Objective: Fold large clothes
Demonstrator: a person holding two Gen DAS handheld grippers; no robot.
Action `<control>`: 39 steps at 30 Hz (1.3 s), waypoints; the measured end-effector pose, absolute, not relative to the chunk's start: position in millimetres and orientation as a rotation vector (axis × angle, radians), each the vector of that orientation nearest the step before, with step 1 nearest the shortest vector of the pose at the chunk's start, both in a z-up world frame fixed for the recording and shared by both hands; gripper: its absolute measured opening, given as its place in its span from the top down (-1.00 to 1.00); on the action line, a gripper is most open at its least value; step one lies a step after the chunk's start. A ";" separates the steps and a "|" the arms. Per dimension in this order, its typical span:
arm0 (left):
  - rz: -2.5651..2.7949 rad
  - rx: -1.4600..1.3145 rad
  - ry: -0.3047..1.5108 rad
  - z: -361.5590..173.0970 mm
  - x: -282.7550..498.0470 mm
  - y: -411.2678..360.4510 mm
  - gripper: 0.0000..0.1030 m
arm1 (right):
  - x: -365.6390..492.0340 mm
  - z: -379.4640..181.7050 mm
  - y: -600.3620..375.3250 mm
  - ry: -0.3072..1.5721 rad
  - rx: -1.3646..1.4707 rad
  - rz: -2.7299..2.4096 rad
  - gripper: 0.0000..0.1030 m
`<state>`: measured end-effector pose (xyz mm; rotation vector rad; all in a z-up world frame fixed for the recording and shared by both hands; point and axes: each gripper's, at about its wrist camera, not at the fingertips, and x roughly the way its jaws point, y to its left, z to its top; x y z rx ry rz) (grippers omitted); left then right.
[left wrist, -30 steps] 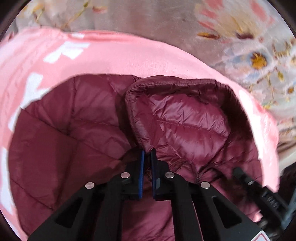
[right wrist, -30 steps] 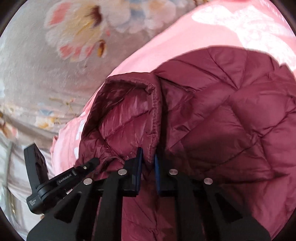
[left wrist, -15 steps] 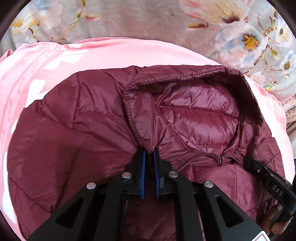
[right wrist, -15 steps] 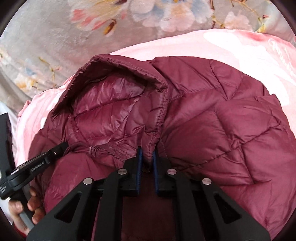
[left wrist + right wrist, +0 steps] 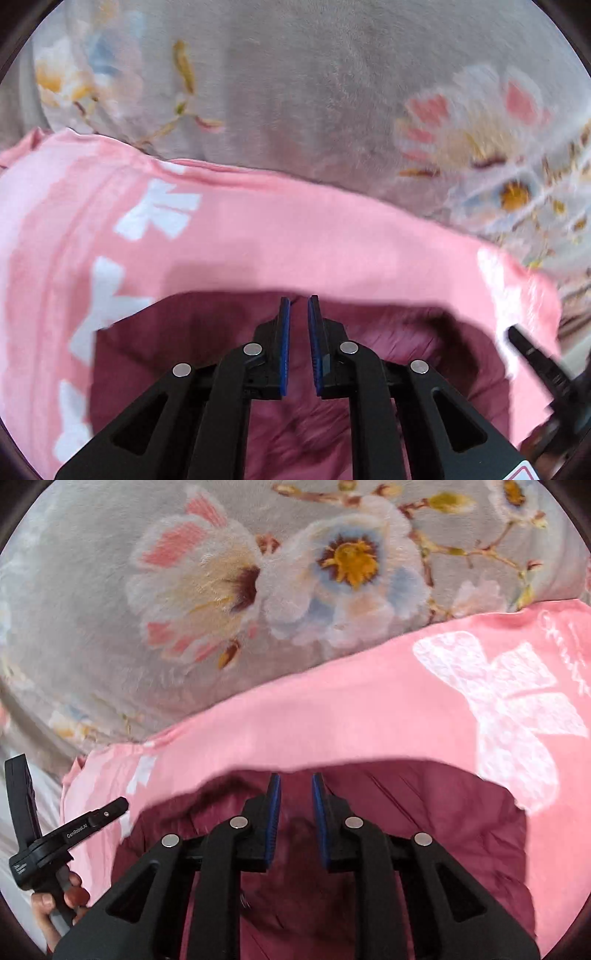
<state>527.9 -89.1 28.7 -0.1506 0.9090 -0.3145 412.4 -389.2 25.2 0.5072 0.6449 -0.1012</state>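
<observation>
Across the floral blanket (image 5: 92, 635), the pink sheet (image 5: 295, 240) is carrying the maroon jacket (image 5: 166, 369). Its hood, pinched 0.5 seconds ago, is lying released; the fold is reading as placed. Left claw (image 5: 297, 306) and right claw (image 5: 295, 782) are standing slightly parted, holding nothing.

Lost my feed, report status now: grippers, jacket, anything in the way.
Left gripper open, nothing held. Right gripper open, nothing held. Maroon jacket on the pink sheet, below both grippers. Nothing in the way.
</observation>
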 end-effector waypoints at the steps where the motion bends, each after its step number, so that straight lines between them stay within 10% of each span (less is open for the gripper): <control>1: -0.311 -0.151 0.918 26.9 536.9 -98.3 0.77 | 419.1 24.3 -385.8 0.641 0.508 -0.107 0.66; 39: -0.300 0.152 0.832 -76.1 513.4 -127.7 0.85 | 429.7 -63.2 -345.9 0.736 0.184 -0.149 0.76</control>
